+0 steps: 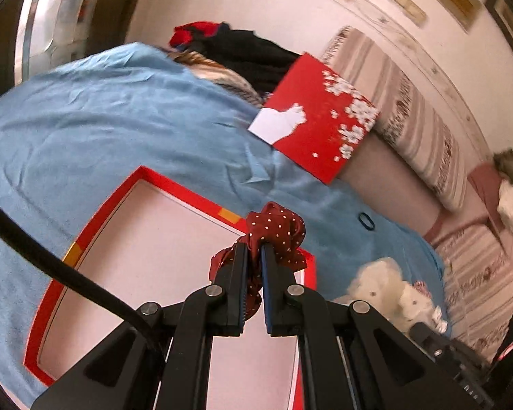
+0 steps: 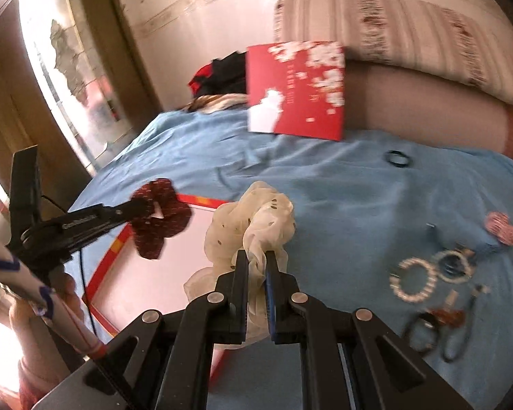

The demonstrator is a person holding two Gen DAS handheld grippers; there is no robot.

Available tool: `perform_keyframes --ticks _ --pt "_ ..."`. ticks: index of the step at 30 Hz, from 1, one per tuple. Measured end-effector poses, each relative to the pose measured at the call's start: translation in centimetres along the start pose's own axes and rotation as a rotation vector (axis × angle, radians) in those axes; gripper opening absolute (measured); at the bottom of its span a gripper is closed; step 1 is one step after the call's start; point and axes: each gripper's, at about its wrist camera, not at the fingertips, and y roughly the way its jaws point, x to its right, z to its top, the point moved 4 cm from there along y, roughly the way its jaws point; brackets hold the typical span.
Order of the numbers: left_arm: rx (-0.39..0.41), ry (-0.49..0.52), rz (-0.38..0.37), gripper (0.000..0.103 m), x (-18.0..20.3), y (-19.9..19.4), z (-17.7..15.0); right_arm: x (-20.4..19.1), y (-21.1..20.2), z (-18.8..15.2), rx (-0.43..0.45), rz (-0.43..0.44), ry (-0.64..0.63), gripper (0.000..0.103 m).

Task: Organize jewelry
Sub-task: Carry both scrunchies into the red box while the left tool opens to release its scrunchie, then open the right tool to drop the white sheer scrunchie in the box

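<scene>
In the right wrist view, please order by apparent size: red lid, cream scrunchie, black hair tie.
1. red lid
2. cream scrunchie, though nearness to the camera enlarges it
3. black hair tie

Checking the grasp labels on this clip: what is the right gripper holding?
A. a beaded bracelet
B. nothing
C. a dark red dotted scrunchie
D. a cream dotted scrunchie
D: in the right wrist view the right gripper is shut on the cream dotted scrunchie; the dark red scrunchie hangs from the left gripper.
</scene>
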Motion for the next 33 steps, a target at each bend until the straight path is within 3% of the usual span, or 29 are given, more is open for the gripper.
perform_keyframes --ticks 10,20,22,30,33 --pt "-0.024 -0.117 0.032 0.007 -3.3 3.0 1.5 -3.0 6.9 1.8 -0.077 0.077 0.062 0.009" --pt "-0.085 -0.217 0.1 0.008 -6.4 6.7 1.5 -0.7 12.6 1.5 -0.158 -0.01 0.098 0.01" --pt "-0.077 -0.217 0.099 0.011 -6.3 6.3 1.6 -0.5 13.1 1.6 -0.164 -0.013 0.104 0.013" --pt "-0.013 -0.172 0.143 0.038 -5.3 4.0 2.2 -0.5 13.6 1.2 -0.18 0.009 0.096 0.016" --pt "0.014 -0.155 0.174 0.04 -5.1 3.1 2.3 -1.6 13.6 0.4 -0.197 0.017 0.044 0.016"
